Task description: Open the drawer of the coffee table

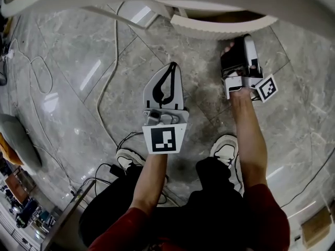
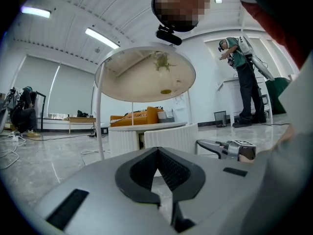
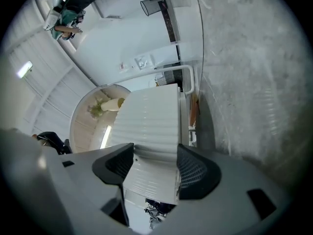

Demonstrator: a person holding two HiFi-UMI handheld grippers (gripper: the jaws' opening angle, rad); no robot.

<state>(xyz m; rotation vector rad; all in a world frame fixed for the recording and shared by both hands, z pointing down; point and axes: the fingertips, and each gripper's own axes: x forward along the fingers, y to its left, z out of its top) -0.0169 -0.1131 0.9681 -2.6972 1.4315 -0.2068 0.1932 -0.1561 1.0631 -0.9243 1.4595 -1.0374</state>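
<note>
Reaching for drawer front w/ rt gripper at near side of the coffee table. Jaws spread wide, ribbed white panel between the pads, no clear squeeze, so nothing really held. Holding lt gripper back from the coffee table, level, jaws closed together, empty.

Drawer: set in the coffee table's curved side, facing the person. Seems ajar, w/ a dark gap beside the panel, but hard to confirm.

Likely trouble from here:
- Slipping off. Curved ribbing, no handle in sight. Pulling before a firm pinch = pads sliding off, no drawer movement
- Pinching too shallow, only at panel's edge → grip popping loose mid-pull
- Pulling off-axis. Rt gripper rolled and tilted up relative to the coffee table → racking the drawer in its slides, jamming
- Dragging the whole coffee table across polished stone floor instead of opening it. Probably light, nothing bracing it, lt gripper idle
- Yanking too far → drawer right out of the coffee table and down toward shoes just in front of it
- Bumping round-topped stand rising over the coffee table, w/ something small on its top. Knock risk if jerking upward on release
</note>
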